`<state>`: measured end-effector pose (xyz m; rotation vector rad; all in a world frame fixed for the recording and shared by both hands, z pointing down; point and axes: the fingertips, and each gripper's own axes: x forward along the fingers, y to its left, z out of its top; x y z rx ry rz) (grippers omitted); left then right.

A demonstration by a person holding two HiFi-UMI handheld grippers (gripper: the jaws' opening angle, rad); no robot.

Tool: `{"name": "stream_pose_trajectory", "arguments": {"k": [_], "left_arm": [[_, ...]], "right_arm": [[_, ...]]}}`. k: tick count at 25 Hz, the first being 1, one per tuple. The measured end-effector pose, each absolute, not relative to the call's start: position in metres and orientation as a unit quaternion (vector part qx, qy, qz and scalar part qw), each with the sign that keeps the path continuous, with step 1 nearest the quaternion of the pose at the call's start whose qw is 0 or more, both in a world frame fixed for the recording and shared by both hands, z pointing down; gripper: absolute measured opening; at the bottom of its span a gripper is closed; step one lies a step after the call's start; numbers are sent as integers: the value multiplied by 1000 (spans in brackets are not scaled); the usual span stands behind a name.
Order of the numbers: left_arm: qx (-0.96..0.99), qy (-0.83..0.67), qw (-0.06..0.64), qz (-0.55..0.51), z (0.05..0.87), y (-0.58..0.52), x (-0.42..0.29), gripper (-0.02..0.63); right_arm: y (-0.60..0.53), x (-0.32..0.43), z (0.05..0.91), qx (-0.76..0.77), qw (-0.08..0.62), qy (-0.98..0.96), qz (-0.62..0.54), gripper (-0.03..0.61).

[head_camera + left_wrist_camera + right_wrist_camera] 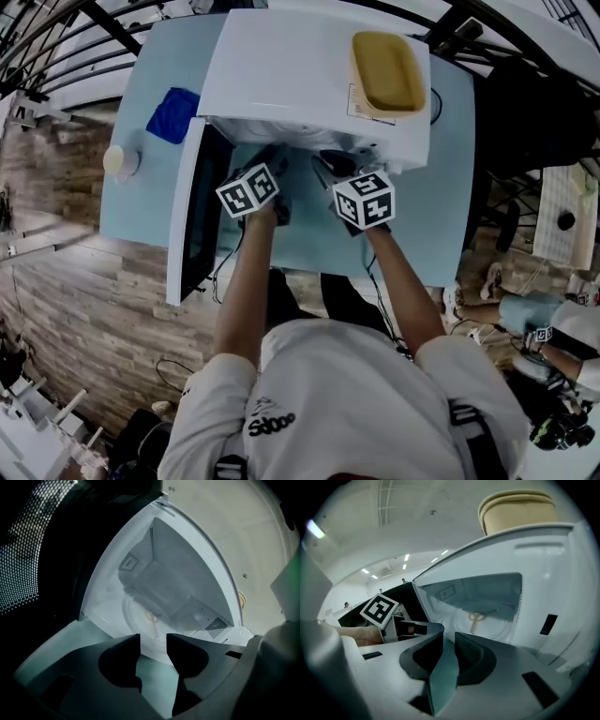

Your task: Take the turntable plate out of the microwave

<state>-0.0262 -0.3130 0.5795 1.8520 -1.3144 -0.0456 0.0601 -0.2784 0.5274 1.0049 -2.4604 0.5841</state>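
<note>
The left gripper is hovering wide open and empty at the microwave mouth, with the turntable plate lying inside on the cavity floor. The right gripper is gaping narrowly, also empty. Both should probably be sliding in level, taking opposite rim edges before closing.

- A white microwave stands on a pale blue table, with its door swung open to the left.
- A yellow tray lies on top of the microwave.
- A blue cloth lies on the table to the microwave's left.
- The left gripper and the right gripper sit side by side at the open front.
</note>
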Motion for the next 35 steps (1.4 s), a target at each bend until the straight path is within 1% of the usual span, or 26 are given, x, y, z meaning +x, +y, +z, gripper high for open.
{"name": "stream_pose_trajectory", "arguments": {"k": [4, 7, 9, 30, 35], "left_arm": [[732, -521, 436, -36, 587, -322, -25, 186], [721, -520, 456, -47, 596, -329, -24, 201], [714, -523, 463, -47, 602, -332, -25, 209], [684, -526, 501, -65, 607, -338, -26, 196], [674, -532, 507, -75, 608, -338, -28, 169]], "right_arm": [[-285, 54, 540, 363, 209, -880, 224, 78], [-289, 52, 550, 367, 211, -875, 237, 109], [-290, 51, 556, 370, 210, -871, 245, 115], [-295, 59, 589, 404, 196, -841, 303, 120], [-295, 61, 589, 406, 190, -838, 311, 120]]}}
